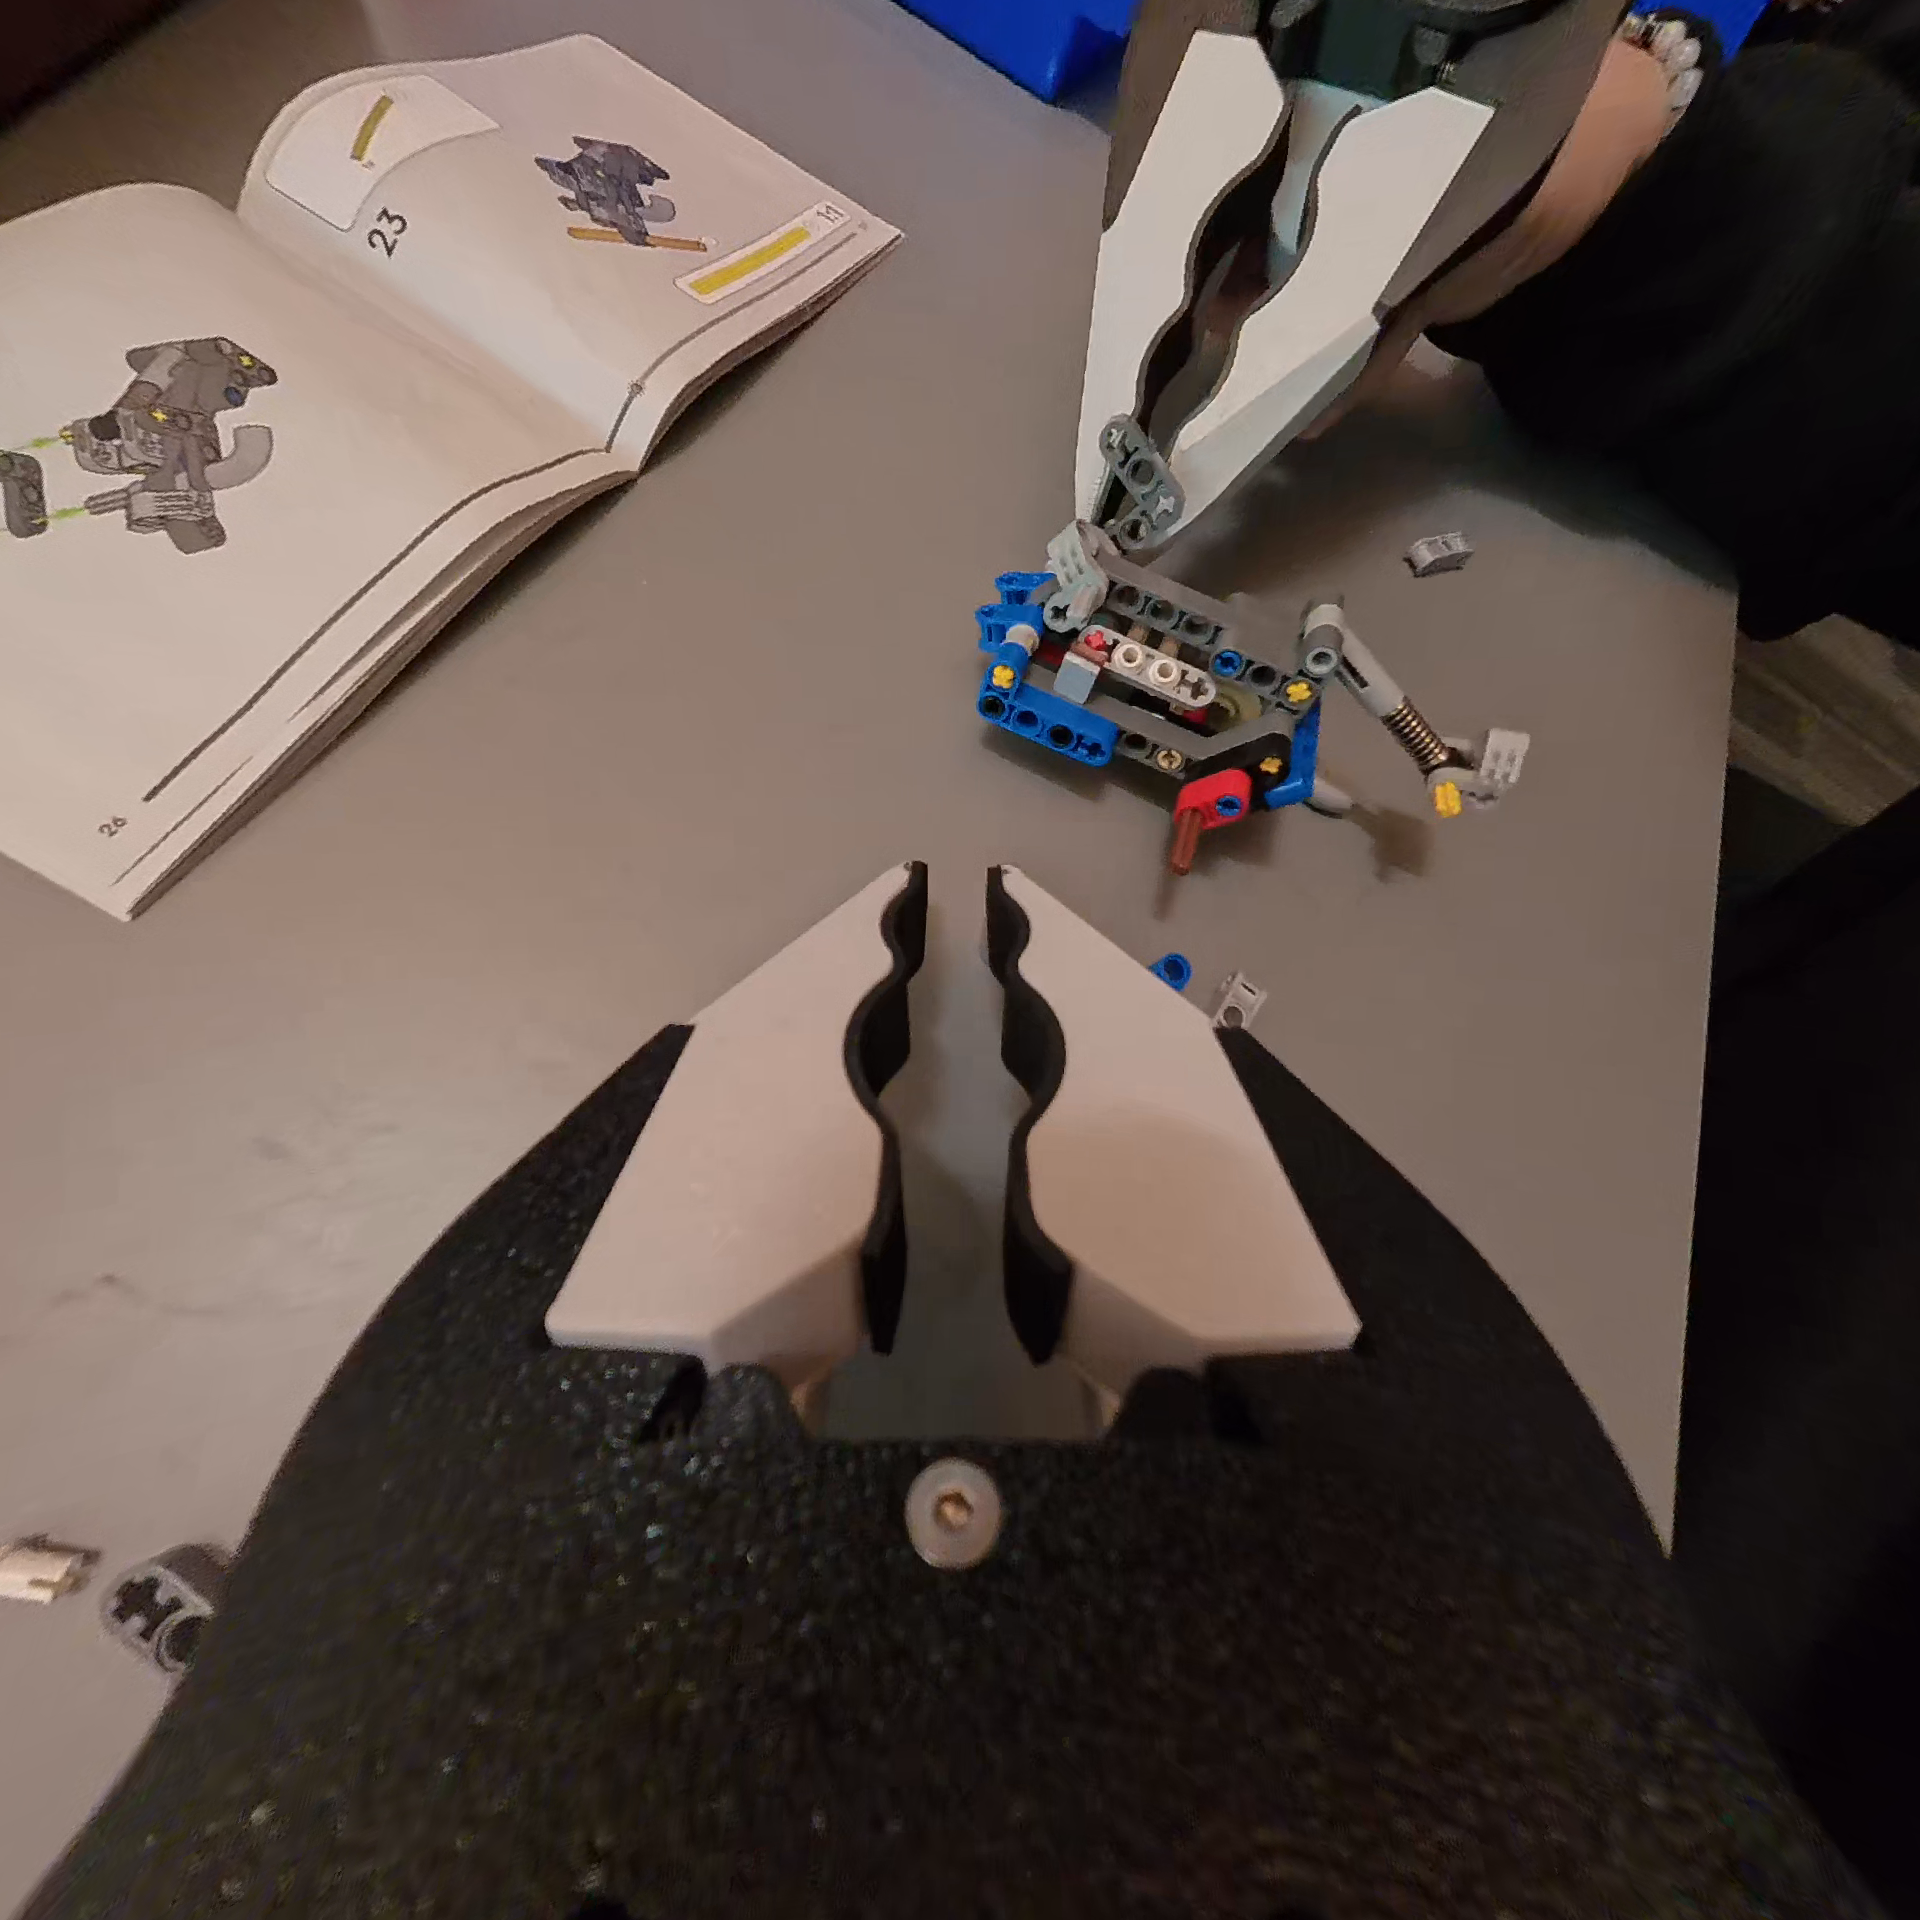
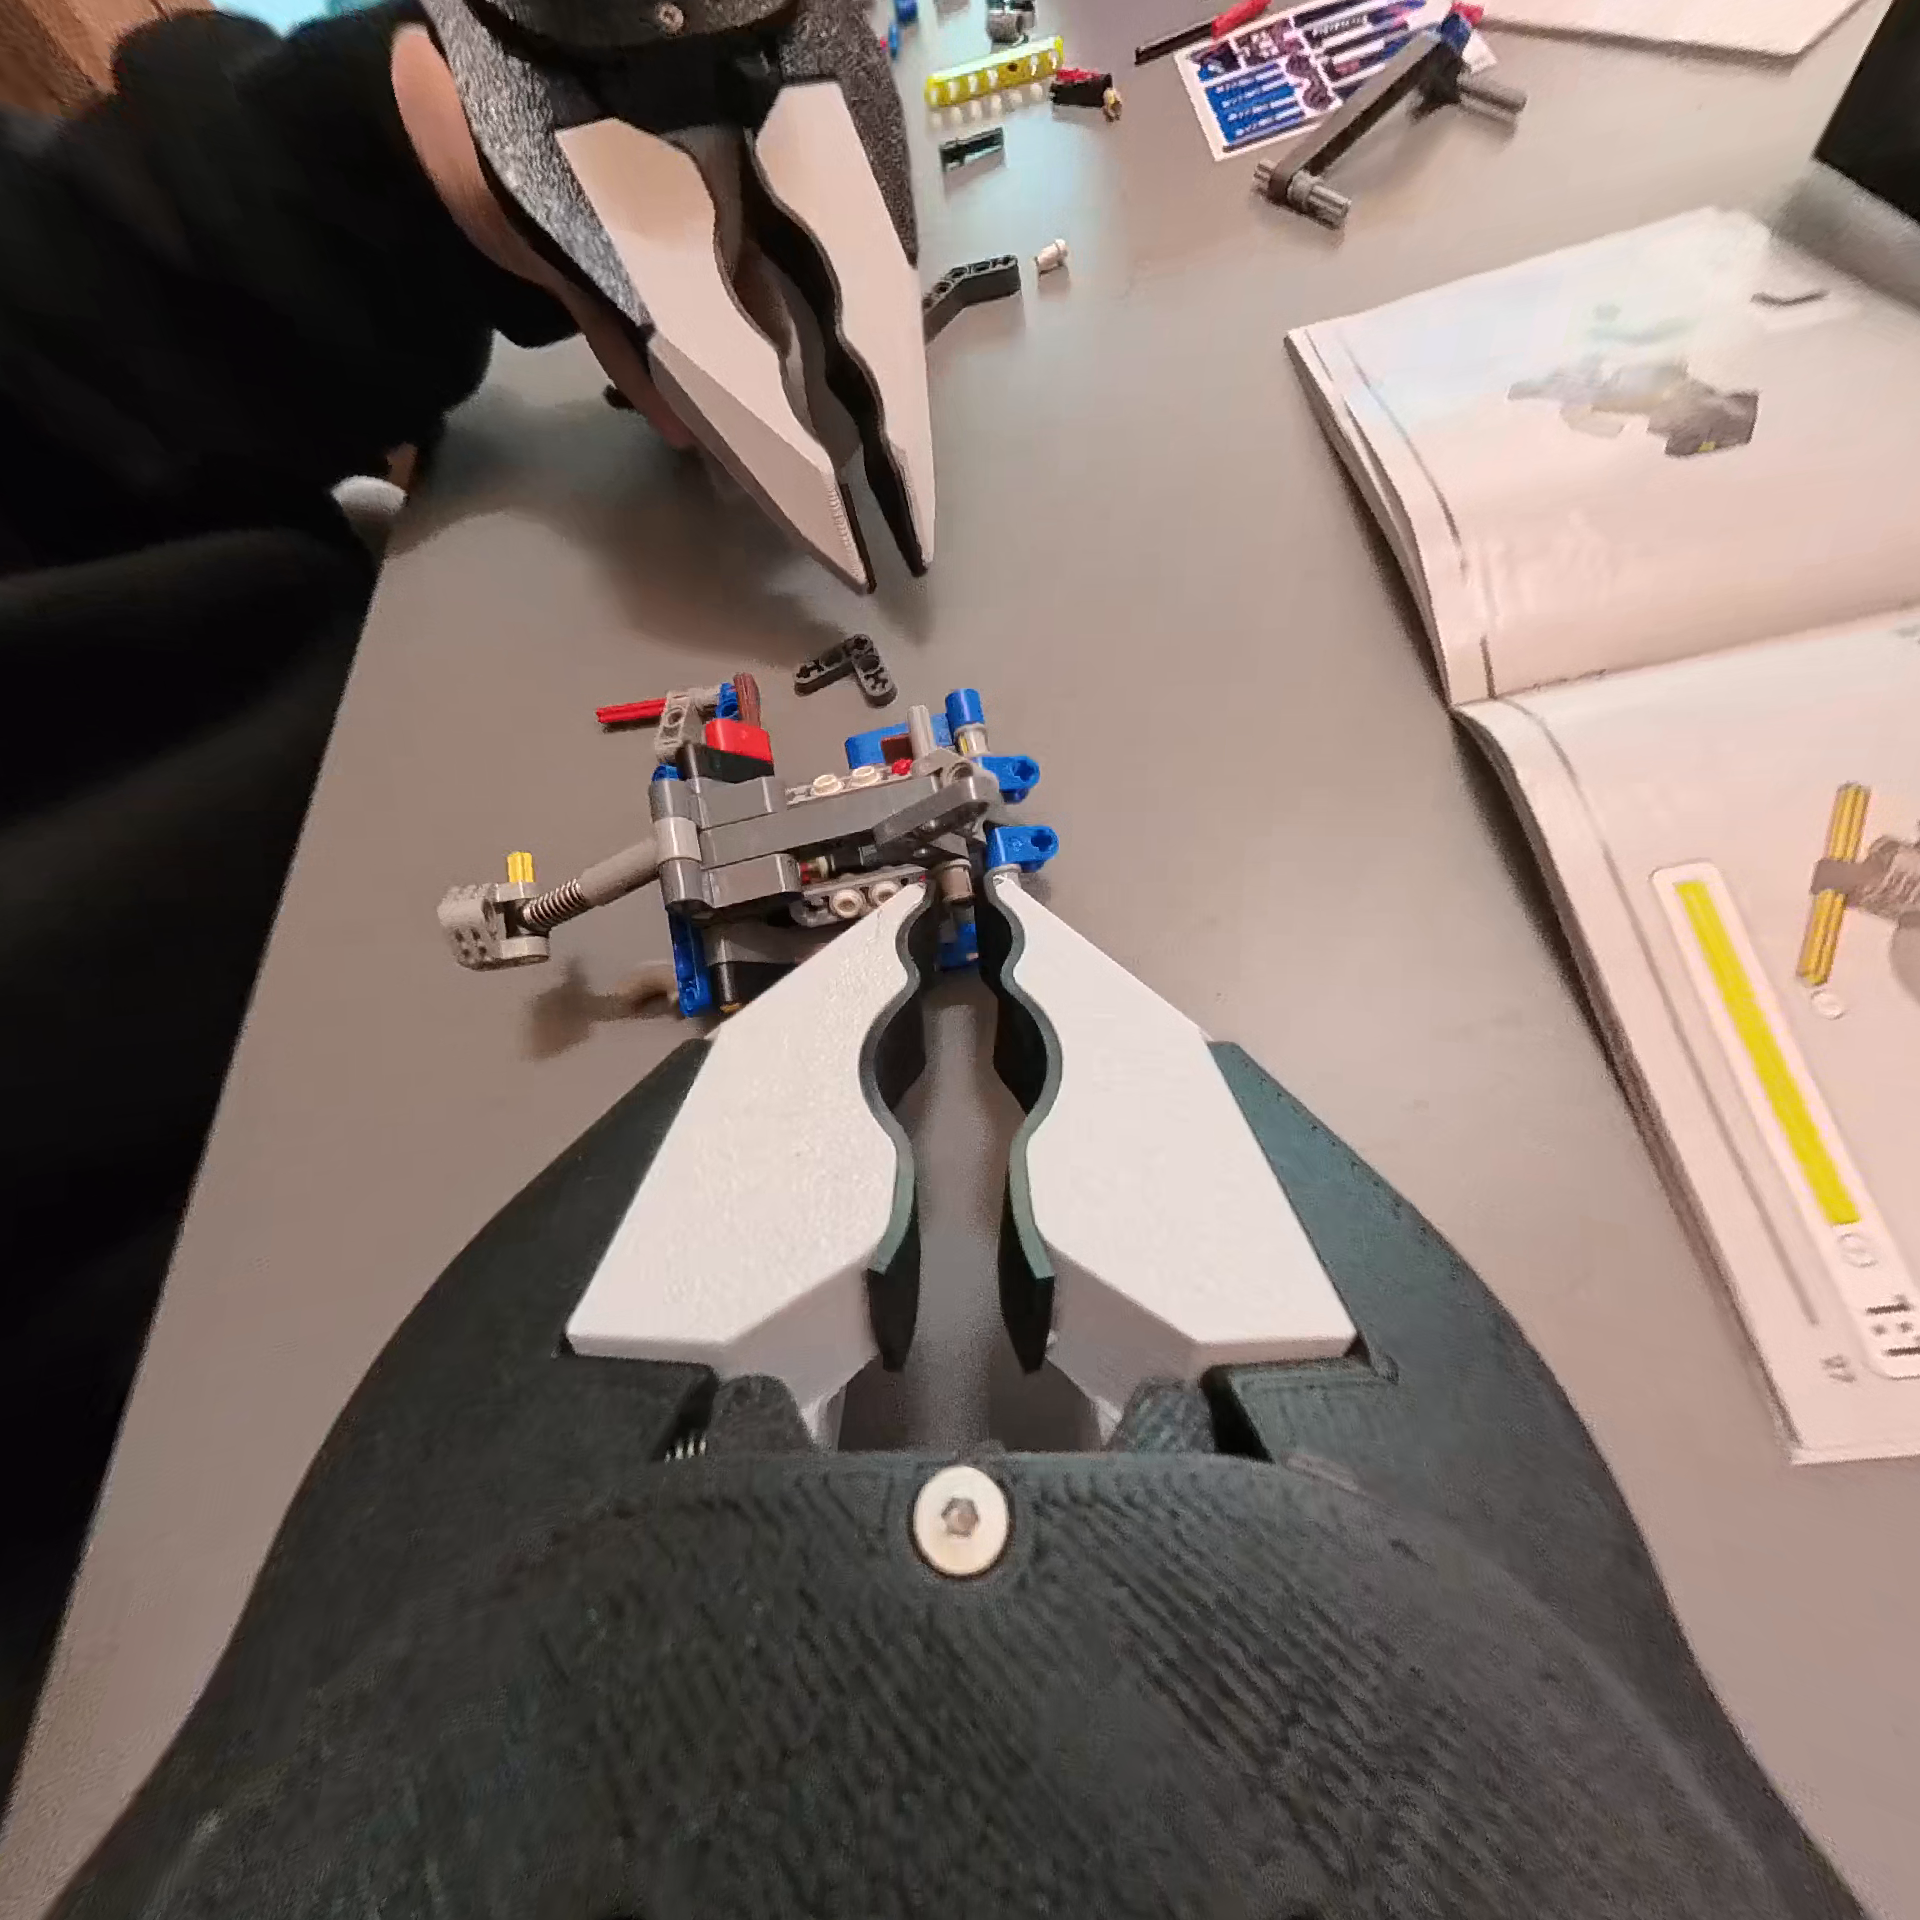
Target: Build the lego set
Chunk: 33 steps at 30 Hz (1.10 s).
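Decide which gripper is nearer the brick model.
Right. The right gripper has its fingertips at the brick model's edge; the left gripper hovers apart over bare table.

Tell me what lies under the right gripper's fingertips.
Under the right gripper sits the brick model's near edge: grey beams and blue connectors. The fingers cover the model's lower corner, so that part is hidden.

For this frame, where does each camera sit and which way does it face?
Left wrist view: on the left gripper, looking over the grey table at the brick model and right gripper; a dark sleeve shows.
Right wrist view: on the right gripper, facing the left gripper.
Shared: model, instruction booklet, both grippers.
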Motion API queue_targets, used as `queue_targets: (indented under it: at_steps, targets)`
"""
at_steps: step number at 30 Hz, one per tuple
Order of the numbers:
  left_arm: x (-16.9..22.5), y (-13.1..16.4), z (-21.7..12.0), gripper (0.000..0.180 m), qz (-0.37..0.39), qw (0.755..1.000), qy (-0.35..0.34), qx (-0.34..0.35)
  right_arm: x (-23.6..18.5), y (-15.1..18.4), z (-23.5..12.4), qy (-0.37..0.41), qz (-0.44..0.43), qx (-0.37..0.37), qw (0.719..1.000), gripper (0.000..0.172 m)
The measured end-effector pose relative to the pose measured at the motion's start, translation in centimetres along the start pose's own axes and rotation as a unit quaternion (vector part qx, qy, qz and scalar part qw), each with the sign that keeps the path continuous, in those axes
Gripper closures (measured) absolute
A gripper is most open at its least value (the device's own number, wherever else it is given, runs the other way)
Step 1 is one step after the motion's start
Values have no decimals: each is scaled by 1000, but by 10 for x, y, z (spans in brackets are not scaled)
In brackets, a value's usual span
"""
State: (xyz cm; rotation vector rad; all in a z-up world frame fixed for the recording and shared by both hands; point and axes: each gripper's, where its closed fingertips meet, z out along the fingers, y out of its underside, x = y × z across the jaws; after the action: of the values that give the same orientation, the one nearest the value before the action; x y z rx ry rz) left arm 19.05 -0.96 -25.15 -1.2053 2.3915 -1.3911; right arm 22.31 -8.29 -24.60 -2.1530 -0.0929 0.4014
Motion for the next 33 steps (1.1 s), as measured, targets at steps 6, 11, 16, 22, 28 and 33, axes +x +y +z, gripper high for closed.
queue_targets:
  at_steps: [6, 11, 16, 22, 28, 33]
  targets:
    - [3, -11, 0, 173, 39, 999, -15, 24, 1, 2, -5, -41, 112, 15, 993, 168]
    - [14, -26, 7, 173, 91, 995, -22, 37, 0, -1, -7, -47, 112, 28, 992, 168]
    - [16, -26, 10, 175, 85, 995, -19, 49, 3, -2, -8, -1, 28, 23, 999, 168]
    - [15, -24, 5, 175, 81, 995, -23, 56, 2, -4, -9, 29, -76, 20, 996, 168]
    - [12, -24, 3, 175, 77, 995, -28, 62, 3, -8, -14, 83, -185, 34, 979, 161]
    - [12, -25, 2, 175, 74, 995, -28, 68, 0, -11, -13, 110, -278, 41, 953, 166]
